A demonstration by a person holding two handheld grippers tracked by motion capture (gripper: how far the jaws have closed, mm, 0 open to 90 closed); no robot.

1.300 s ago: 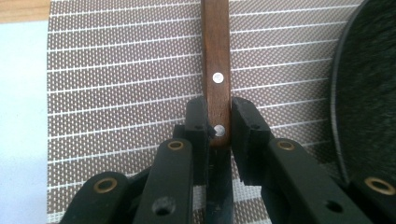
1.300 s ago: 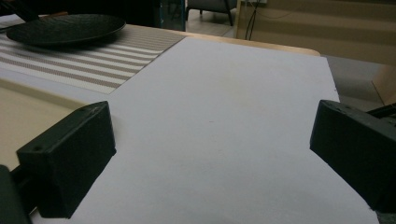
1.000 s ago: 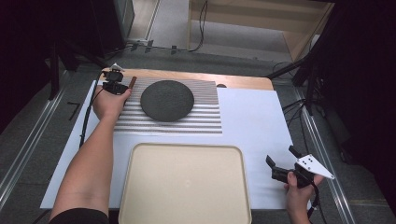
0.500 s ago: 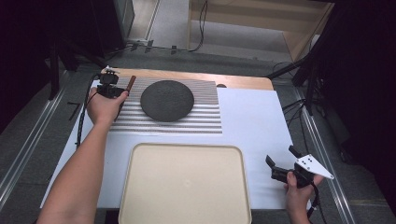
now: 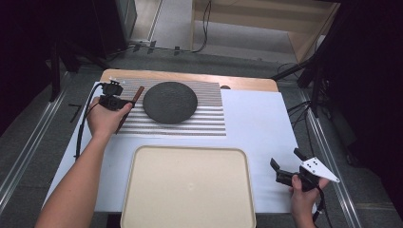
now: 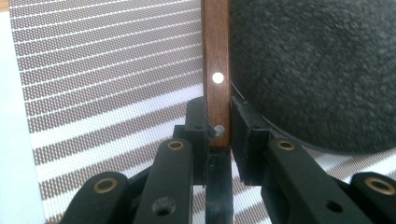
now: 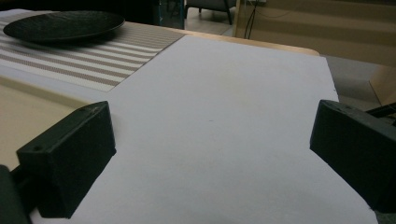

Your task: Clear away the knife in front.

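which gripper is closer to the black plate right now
Left. The left gripper sits just beside the black plate, jaws closed on a wooden handle at the plate's rim. The right gripper rests open at the near right corner, far from it.

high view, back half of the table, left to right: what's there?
left gripper → wooden-handled knife → dark round plate → bare right part of the striped placemat → white sheet
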